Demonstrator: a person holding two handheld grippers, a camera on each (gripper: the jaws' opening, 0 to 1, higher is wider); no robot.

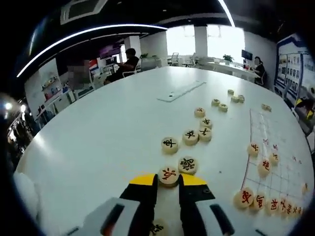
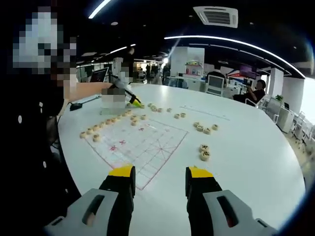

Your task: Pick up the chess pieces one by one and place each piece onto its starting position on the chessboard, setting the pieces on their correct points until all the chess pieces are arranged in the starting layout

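Nearest the camera in the left gripper view, the left hand-held gripper reaches forward with its yellow-tipped jaws on either side of a round wooden chess piece with a red character. The jaws look close against its rim, but whether they actually press on it cannot be told. A second disc sits lower between the jaws, partly hidden.

In the right gripper view, the right hand-held gripper hangs above the worktop with its jaws wide apart and nothing between them.

The largest thing is the round white worktop. On it lies the chessboard, a pale sheet ruled with red lines. A row of pieces already stands along one edge of the sheet, and a few more sit on points further in. Off the board, loose pieces lie scattered in small groups across the bare worktop, one with a black character just beside the red one. In the right gripper view the left gripper appears far across the board, working at its far edge.

The pieces look like small, stiff, light wooden discs, probably smooth and apt to slide. The sensible hold is across the rim, jaws on opposite sides, keeping the disc flat so its character stays face up.
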